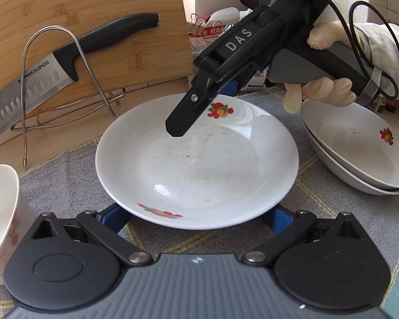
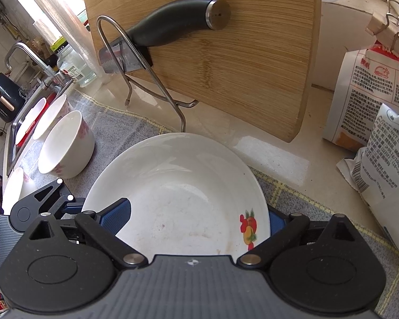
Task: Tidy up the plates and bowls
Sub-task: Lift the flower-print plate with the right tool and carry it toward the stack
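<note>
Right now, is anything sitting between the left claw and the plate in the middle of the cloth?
Nothing visible. The plate has its near rim lying over the blue fingers of the left claw. The right claw is over the plate's far side, not in between.

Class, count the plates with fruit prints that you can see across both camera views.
3. One plate lies on the cloth between the two grippers. Two more sit stacked at the right. Others may be hidden beneath them.
</note>
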Demonstrator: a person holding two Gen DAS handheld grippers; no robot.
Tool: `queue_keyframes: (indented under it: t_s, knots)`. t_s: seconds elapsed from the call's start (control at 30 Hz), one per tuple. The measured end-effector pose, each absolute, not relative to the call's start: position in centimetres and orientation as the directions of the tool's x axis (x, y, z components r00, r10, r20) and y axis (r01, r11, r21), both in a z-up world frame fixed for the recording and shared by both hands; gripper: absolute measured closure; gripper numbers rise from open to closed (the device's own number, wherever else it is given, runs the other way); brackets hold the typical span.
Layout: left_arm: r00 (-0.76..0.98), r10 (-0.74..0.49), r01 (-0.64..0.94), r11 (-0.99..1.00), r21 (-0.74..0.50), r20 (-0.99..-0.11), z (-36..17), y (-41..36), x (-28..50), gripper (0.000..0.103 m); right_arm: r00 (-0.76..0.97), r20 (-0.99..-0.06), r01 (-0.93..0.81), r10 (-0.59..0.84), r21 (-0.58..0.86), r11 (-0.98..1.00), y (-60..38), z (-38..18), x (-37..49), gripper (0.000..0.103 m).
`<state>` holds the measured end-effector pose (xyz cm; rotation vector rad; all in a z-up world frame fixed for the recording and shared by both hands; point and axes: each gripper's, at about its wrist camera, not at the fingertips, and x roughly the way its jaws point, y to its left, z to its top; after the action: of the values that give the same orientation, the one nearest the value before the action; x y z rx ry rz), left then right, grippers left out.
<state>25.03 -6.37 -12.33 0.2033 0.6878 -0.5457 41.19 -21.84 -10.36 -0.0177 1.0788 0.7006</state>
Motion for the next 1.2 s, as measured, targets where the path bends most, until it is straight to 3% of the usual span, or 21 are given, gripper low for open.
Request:
queue_keyframes:
  t_s: [1.2]
  knots:
    - [0.643,-0.393,0.538,0.843,0.022,-0.658,-9.3,-5.6,20.7,0.002,0.273,-0.801,-0.566,0.533,0.315,0.762,-20.2,-7.9,35.8,0.001]
